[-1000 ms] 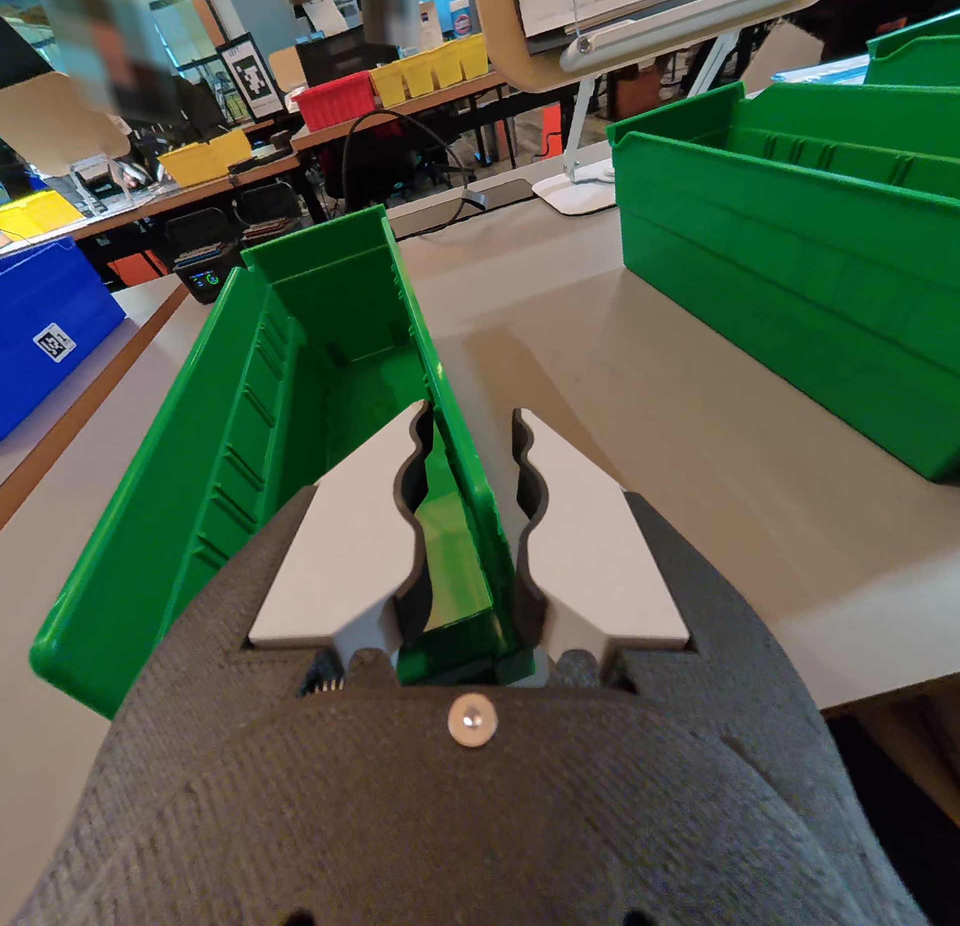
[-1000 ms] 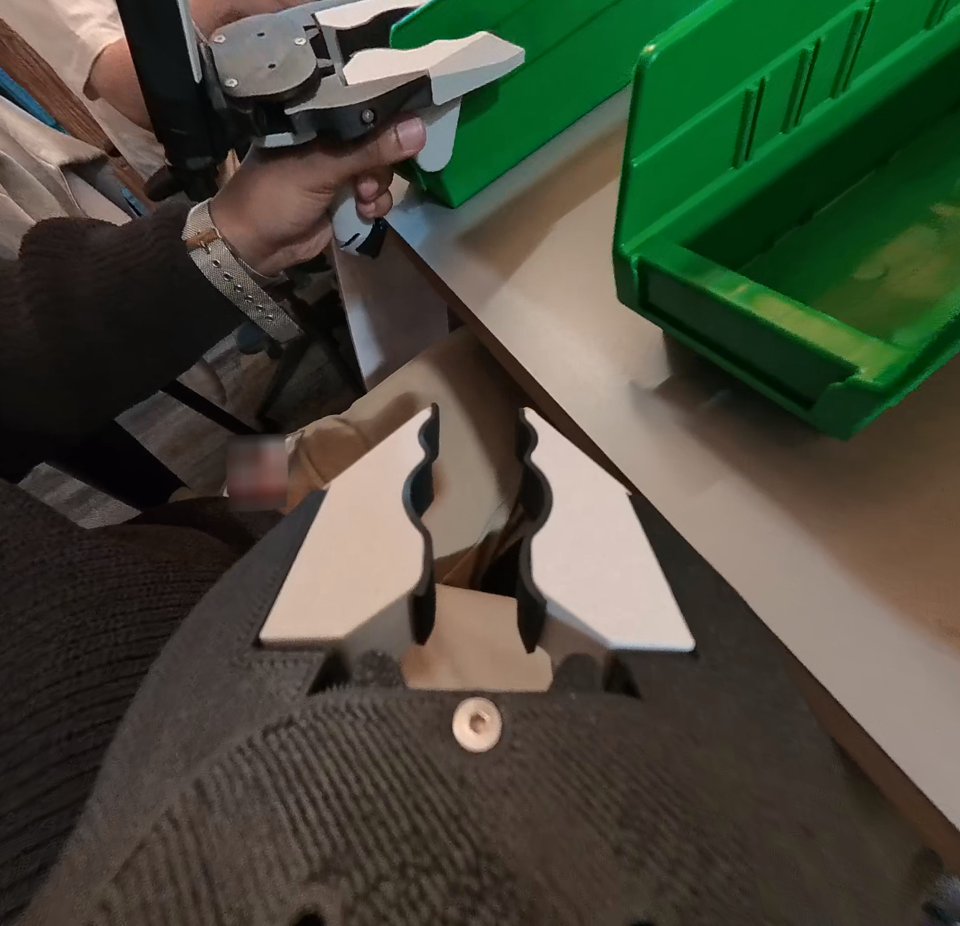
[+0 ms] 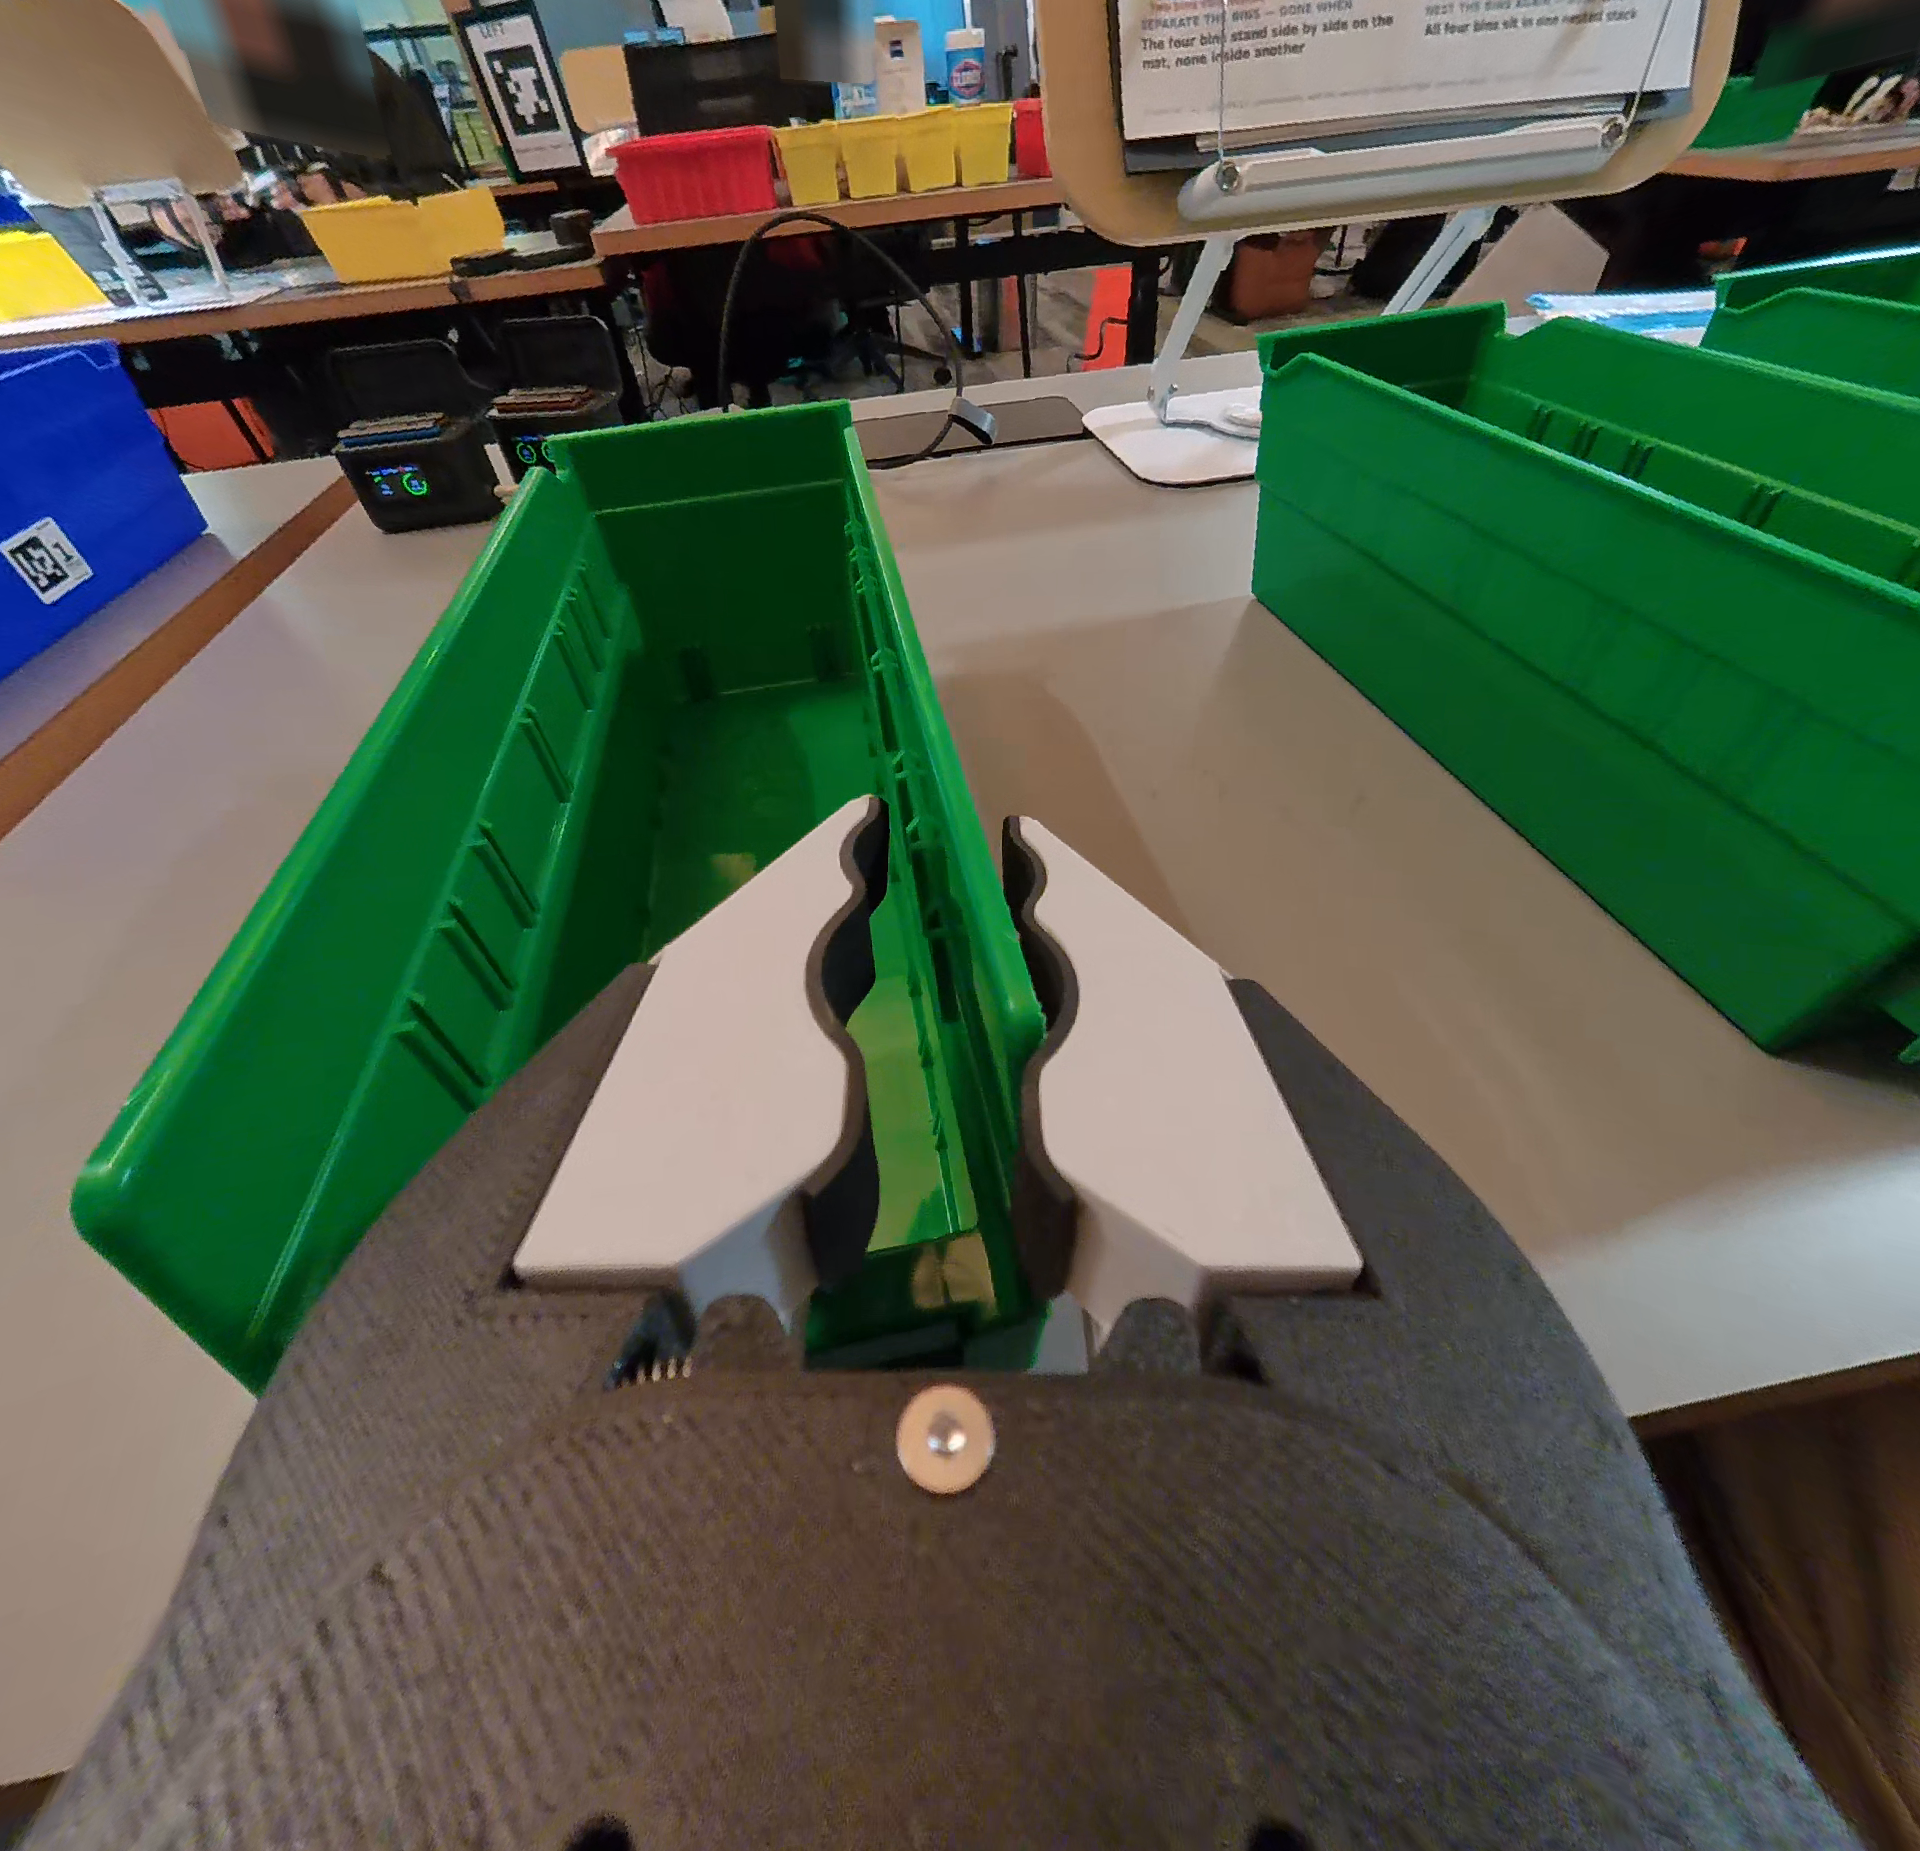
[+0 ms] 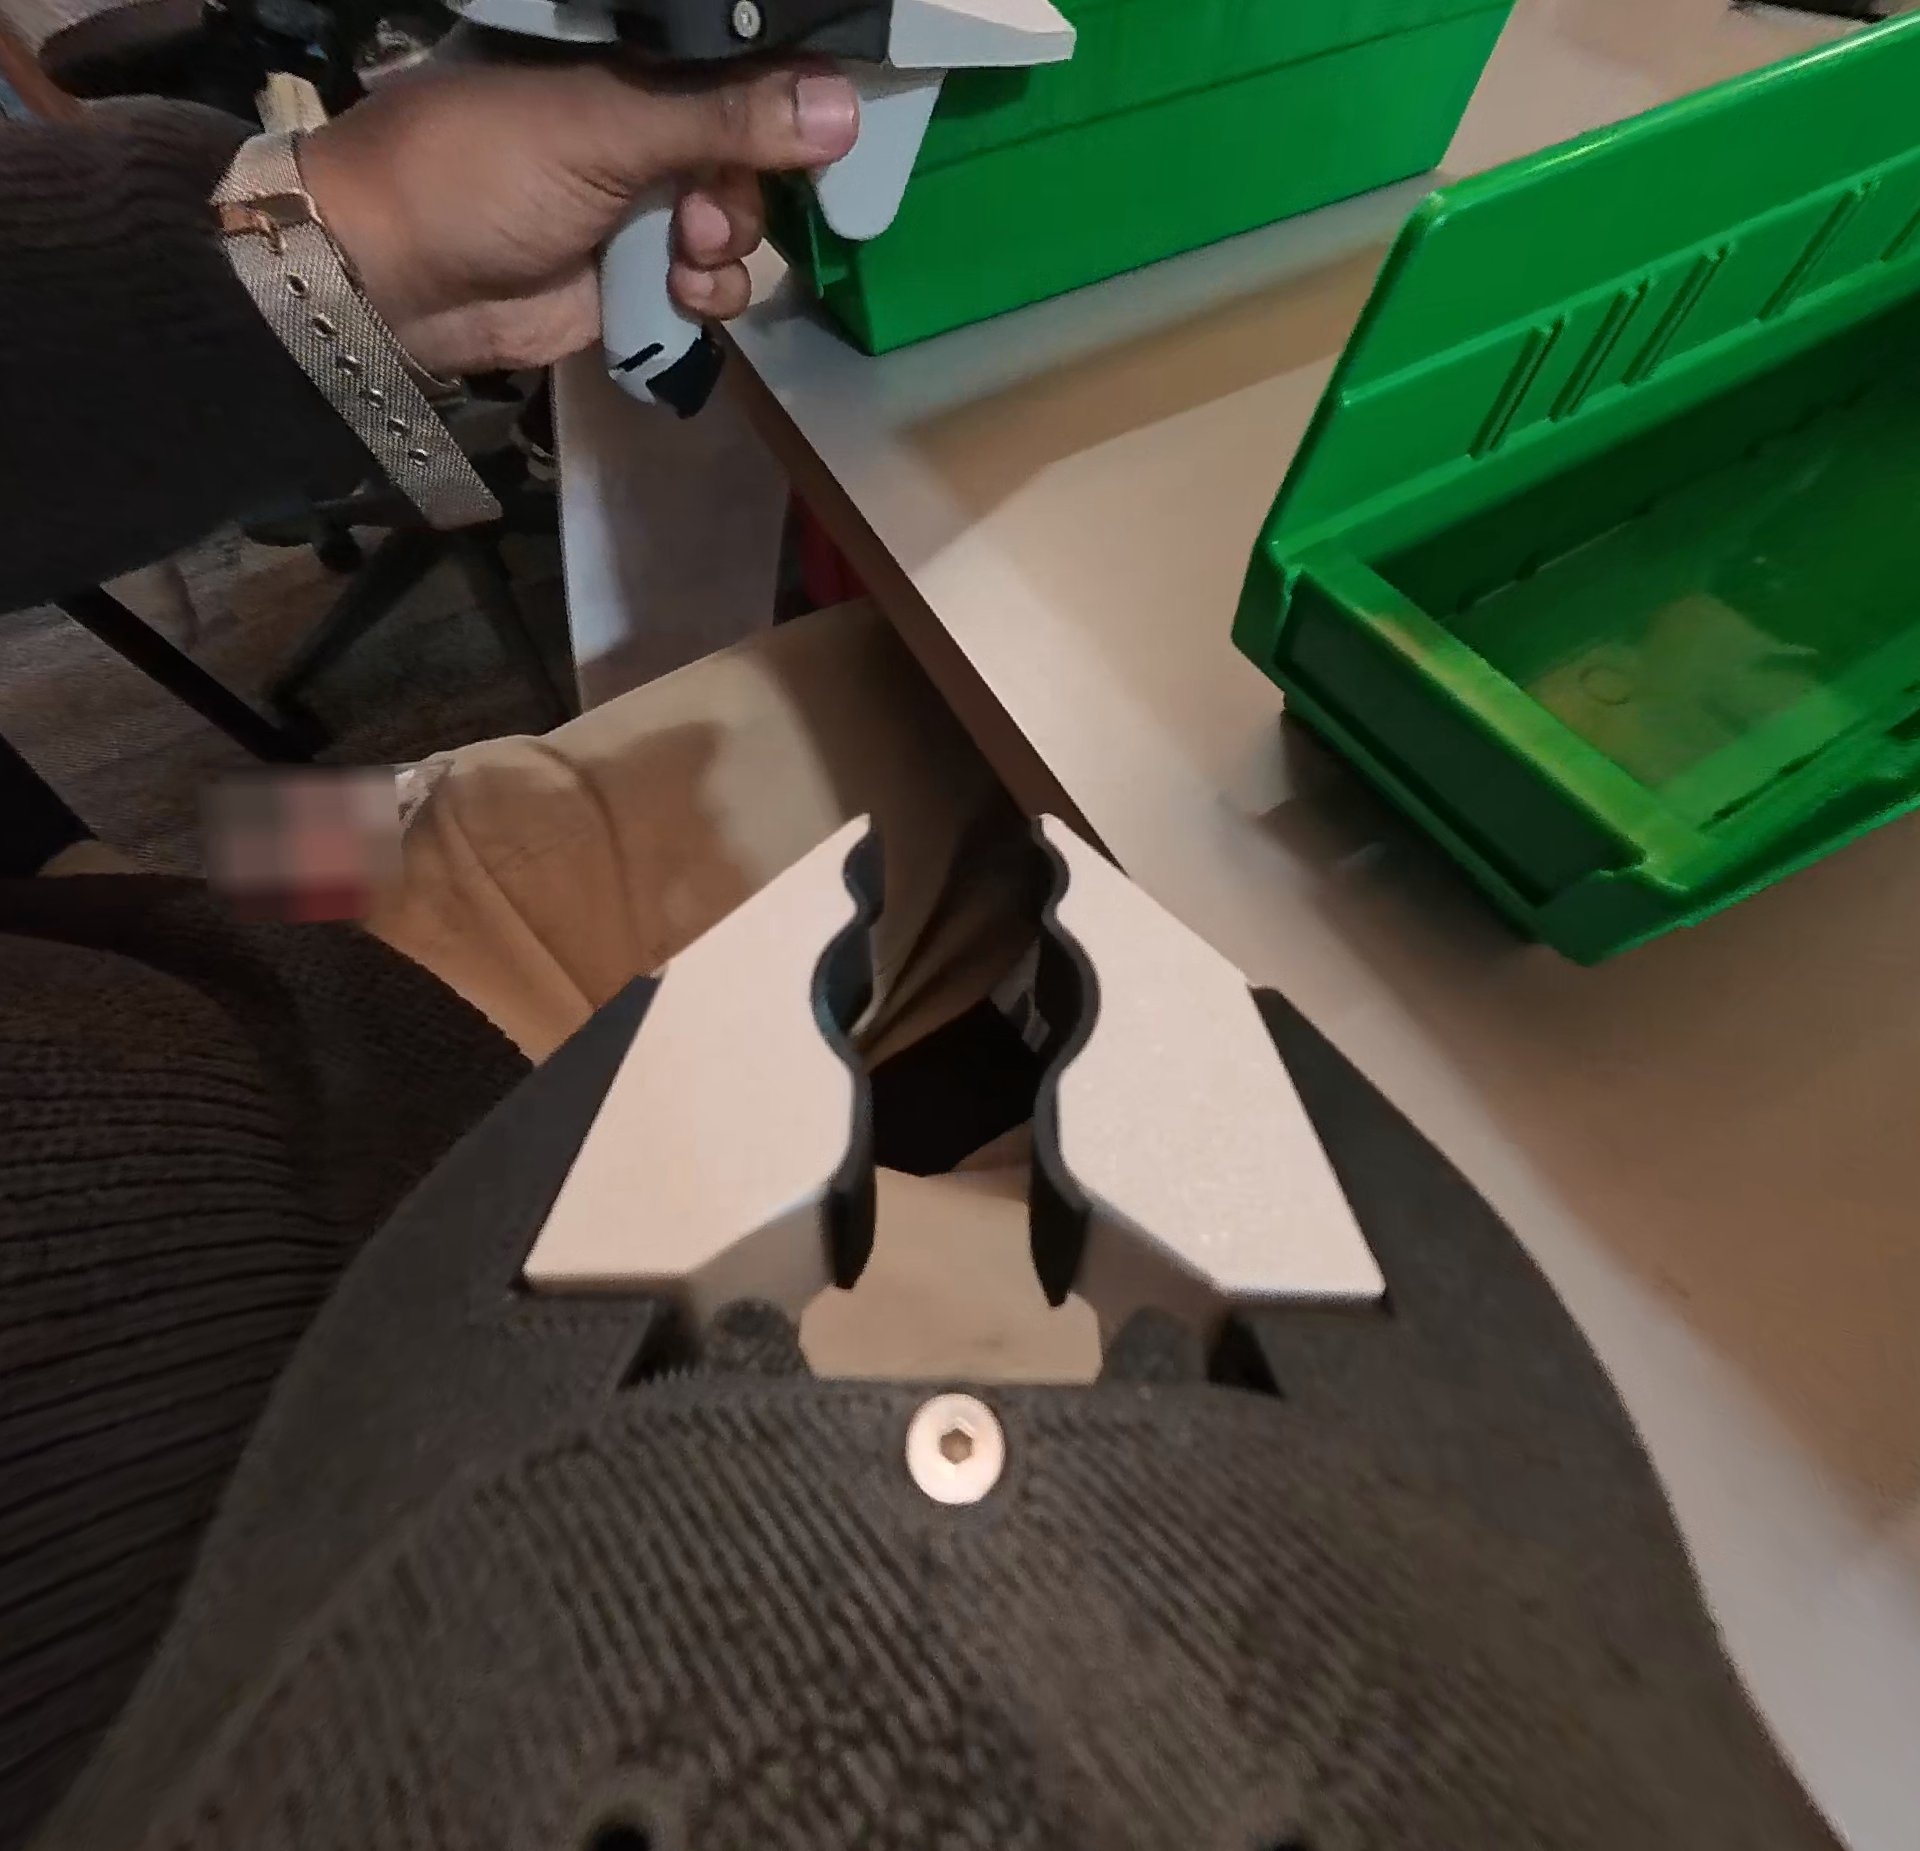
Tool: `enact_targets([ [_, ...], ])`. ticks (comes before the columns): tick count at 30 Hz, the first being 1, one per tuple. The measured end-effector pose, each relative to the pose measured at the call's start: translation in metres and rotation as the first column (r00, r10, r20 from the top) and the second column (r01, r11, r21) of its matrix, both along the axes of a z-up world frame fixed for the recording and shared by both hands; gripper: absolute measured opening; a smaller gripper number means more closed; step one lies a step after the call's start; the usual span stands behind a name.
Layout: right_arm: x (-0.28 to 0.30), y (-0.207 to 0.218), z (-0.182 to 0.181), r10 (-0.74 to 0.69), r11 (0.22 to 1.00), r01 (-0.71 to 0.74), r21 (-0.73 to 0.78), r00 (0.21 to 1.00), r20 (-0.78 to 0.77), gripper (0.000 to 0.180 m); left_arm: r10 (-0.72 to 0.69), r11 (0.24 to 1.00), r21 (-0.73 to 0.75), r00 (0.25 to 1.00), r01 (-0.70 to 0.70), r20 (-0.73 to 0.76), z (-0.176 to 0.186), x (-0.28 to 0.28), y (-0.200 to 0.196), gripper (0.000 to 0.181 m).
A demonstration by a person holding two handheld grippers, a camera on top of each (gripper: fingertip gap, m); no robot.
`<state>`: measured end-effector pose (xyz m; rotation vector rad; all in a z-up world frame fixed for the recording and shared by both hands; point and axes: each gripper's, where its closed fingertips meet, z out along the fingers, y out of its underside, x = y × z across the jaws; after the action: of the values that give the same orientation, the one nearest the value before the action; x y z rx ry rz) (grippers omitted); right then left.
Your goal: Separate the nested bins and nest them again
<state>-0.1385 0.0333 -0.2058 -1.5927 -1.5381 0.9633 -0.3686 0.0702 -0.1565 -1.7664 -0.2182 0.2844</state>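
1. Left wrist view: my left gripper (image 3: 943, 980) has its fingers set either side of the right wall of a long narrow green bin (image 3: 436, 835), near that bin's front end. I cannot tell whether the pads press the wall or just straddle it.
2. That bin stands on the pale desk (image 3: 1299, 866), its length running away from me.
3. A second green bin (image 3: 1558, 679) sits well apart to the right on the same desk.
4. Behind it a clipboard stand (image 3: 1382, 87) holds a printed sheet; I leave its wording aside. A blue bin (image 3: 73, 513) on the left bears a square black-and-white tag.
5. Right wrist view: my right gripper (image 4: 951, 928) hangs over the desk edge, fingers apart, holding nothing. A hand (image 4: 540, 212) grips the other gripper's handle by the narrow bin.
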Motion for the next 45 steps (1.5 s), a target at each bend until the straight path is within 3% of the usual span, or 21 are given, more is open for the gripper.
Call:
enact_targets([
  [25, 0.001, 0.001, -0.001, 0.005, 0.996, -0.006, 0.090, 1.000, 0.007, 0.023, -0.021, 1.000, 0.022, 0.999, 0.020, 0.044, 0.001, 0.001, 0.000, 0.021],
  [45, 0.000, 0.008, 0.009, -0.023, 0.990, 0.028, 0.140, 0.999, -0.042, 0.019, 0.037, 0.999, 0.023, 0.999, -0.037, 0.021, 0.006, -0.008, -0.008, 0.000],
])
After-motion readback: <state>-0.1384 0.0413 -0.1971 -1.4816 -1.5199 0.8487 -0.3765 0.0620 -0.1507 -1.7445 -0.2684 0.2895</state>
